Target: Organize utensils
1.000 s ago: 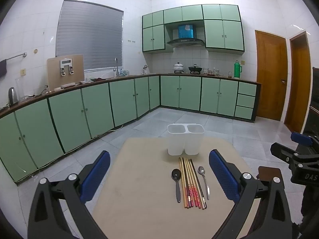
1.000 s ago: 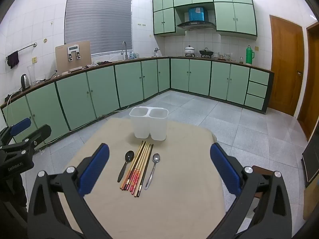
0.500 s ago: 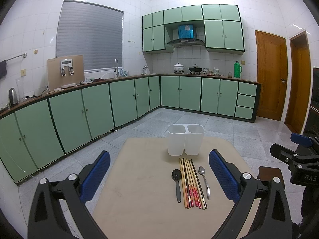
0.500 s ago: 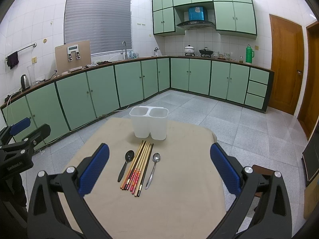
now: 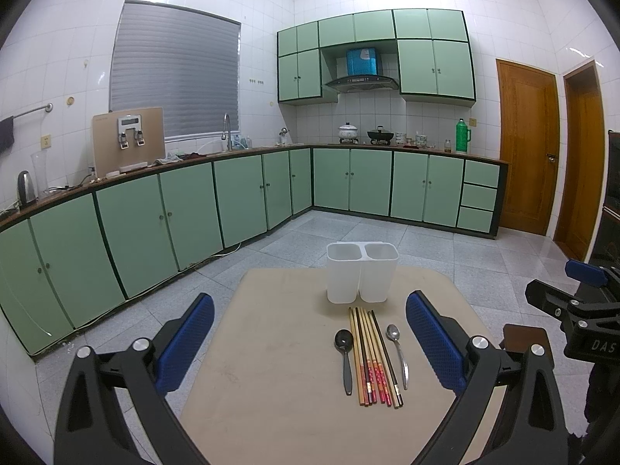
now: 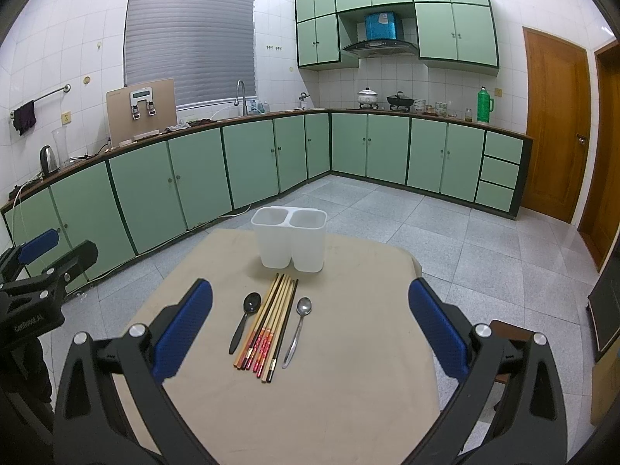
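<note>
A white two-compartment utensil holder [image 5: 362,272] [image 6: 290,239] stands upright at the far edge of a beige table [image 5: 271,368] [image 6: 348,387], both compartments showing nothing inside. In front of it lie several chopsticks [image 5: 372,354] [image 6: 271,325] in a bundle, a black spoon [image 5: 345,356] [image 6: 245,319] on their left and a metal spoon [image 5: 399,352] [image 6: 297,329] on their right. My left gripper [image 5: 310,343] is open above the near left of the table. My right gripper [image 6: 310,327] is open too, nothing between its blue pads, hovering short of the utensils.
Green kitchen cabinets [image 5: 174,224] run along the left and back walls, beyond a grey tiled floor [image 6: 465,240]. Wooden doors [image 5: 527,143] stand at the right. A brown stool [image 6: 507,333] sits by the table's right edge. The other gripper shows at each view's side.
</note>
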Tool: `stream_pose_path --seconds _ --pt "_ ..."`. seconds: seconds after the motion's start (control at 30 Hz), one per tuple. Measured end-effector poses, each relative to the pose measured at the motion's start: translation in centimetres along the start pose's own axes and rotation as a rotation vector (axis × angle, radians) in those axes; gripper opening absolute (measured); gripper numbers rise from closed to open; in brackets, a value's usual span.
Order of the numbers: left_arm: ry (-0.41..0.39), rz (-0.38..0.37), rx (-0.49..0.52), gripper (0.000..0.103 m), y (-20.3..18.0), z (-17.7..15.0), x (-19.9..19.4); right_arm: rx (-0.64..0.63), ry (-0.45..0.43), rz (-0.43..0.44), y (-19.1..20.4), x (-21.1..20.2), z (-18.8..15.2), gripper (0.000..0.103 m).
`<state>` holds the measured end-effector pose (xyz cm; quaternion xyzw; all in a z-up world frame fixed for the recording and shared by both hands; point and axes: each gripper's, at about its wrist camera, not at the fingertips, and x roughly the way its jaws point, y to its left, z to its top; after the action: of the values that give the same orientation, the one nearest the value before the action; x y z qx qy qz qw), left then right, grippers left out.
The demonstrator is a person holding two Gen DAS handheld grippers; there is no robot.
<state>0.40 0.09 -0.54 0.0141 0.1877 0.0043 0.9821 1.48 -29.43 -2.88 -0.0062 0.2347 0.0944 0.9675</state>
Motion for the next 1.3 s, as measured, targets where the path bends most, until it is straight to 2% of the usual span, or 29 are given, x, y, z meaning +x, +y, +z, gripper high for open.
stream_pose_path --seconds 1.3 --pt "0.006 0.001 0.001 0.097 0.16 -0.09 0.32 0.008 0.004 0.002 -0.14 0.41 0.28 0.098"
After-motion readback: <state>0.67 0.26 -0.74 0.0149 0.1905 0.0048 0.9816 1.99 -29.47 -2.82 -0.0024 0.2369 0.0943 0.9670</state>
